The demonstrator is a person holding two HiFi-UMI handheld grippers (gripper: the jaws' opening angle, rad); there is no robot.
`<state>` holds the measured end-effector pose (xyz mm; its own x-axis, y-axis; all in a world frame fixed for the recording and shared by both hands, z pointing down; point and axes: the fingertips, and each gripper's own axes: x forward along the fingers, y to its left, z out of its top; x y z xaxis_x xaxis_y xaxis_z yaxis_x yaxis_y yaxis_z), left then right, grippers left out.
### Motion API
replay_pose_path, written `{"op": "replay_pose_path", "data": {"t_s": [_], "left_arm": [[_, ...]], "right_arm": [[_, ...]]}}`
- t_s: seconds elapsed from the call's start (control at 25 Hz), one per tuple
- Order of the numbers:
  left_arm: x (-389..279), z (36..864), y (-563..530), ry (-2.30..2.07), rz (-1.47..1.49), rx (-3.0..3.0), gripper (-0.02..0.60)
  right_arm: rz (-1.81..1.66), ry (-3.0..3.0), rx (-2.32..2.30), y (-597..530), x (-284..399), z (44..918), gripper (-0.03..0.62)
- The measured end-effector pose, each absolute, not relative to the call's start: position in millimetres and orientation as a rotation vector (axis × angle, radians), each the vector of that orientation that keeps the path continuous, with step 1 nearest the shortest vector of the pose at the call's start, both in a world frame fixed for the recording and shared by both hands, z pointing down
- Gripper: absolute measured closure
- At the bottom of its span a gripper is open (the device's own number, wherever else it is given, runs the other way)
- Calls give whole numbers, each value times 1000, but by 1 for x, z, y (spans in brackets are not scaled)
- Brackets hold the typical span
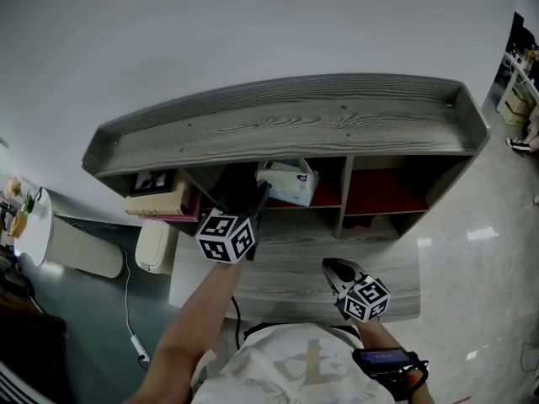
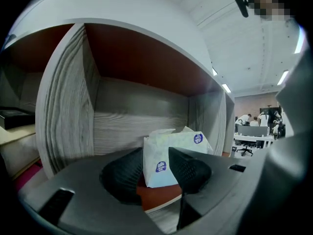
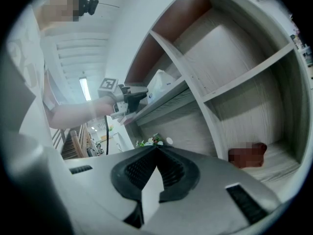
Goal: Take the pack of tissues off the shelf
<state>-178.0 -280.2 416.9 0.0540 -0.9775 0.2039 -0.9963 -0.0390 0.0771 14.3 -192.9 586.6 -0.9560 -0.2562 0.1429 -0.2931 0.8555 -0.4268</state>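
The pack of tissues [image 1: 289, 182] is a white soft pack with blue round logos, lying in the middle upper compartment of the grey wooden shelf [image 1: 278, 129]. My left gripper [image 1: 260, 194] reaches into that compartment just left of the pack. In the left gripper view the tissue pack [image 2: 188, 143] stands on the red-brown shelf board, and the left gripper [image 2: 156, 153] is open, its near end showing between the fingertips without being pressed. My right gripper [image 1: 336, 267] hangs lower, in front of the shelf, shut and empty. The right gripper view shows the right gripper [image 3: 157, 150] with tips together.
Books [image 1: 157, 197] lie in the left compartment. The right compartment [image 1: 383, 194] has a red back. A white bin [image 1: 156, 245] and a cable [image 1: 133, 326] are on the floor at the left. A lower shelf board [image 1: 295, 276] juts out toward me.
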Motion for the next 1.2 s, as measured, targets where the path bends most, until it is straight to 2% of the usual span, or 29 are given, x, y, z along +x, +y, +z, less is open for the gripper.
{"op": "replay_pose_path", "data": {"t_s": [0.28, 0.84, 1.2], "left_arm": [[-180, 418, -292, -2016, 146, 2119, 403], [-181, 413, -289, -2044, 91, 2135, 535], [-175, 403, -281, -2092, 66, 2194, 546]], "right_arm": [[709, -2943, 447, -200, 15, 591, 589], [714, -2929, 429, -207, 5, 596, 589], [719, -2926, 421, -205, 6, 600, 589]]}}
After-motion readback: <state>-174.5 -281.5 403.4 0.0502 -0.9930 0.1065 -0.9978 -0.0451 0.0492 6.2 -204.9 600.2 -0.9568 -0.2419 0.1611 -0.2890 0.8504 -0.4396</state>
